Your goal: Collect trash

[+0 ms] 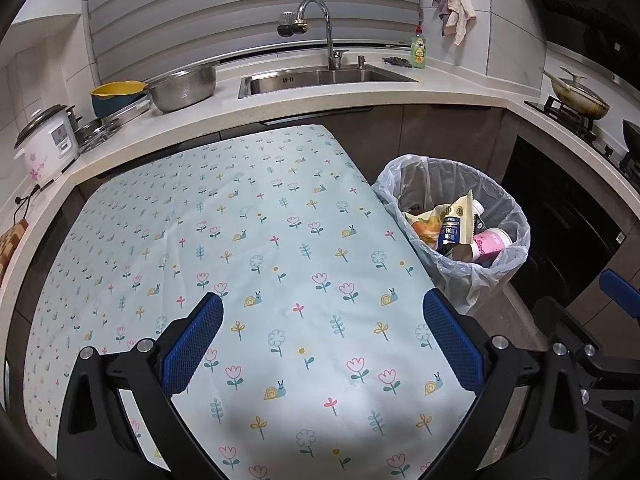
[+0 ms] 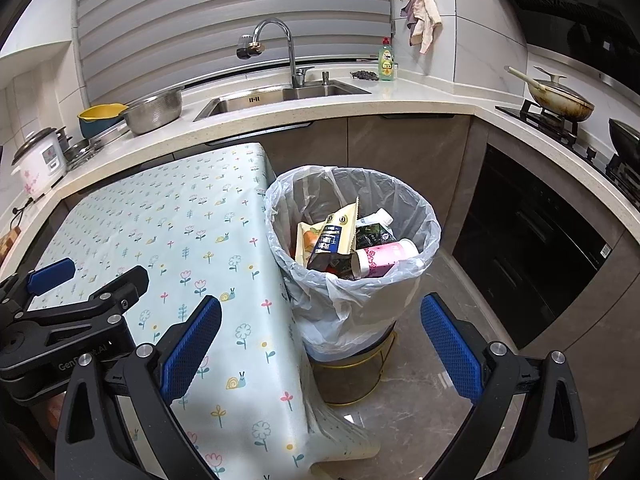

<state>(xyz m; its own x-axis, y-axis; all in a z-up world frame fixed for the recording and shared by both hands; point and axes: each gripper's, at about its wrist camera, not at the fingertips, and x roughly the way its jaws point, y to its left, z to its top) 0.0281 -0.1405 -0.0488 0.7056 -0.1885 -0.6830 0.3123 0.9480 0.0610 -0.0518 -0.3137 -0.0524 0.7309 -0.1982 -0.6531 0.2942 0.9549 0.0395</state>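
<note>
A trash bin [image 1: 508, 264] lined with a clear plastic bag stands on the floor at the table's right edge; it also shows in the right wrist view [image 2: 424, 216]. Inside lie several pieces of trash: a pink-and-white cup [image 2: 384, 258], a yellow snack wrapper [image 2: 340, 228], an orange packet [image 2: 308, 240]. My left gripper [image 1: 322, 340] is open and empty above the floral tablecloth [image 1: 240, 240]. My right gripper [image 2: 320, 344] is open and empty, in front of the bin, over the table's edge.
A kitchen counter [image 1: 360, 100] wraps behind with a sink [image 1: 320, 78], metal bowl [image 1: 182, 88], rice cooker [image 1: 48, 140] and stove with pans [image 1: 580, 96]. The bin sits on a gold-rimmed stand [image 2: 352, 376]. A dark oven front [image 2: 532, 248] is on the right.
</note>
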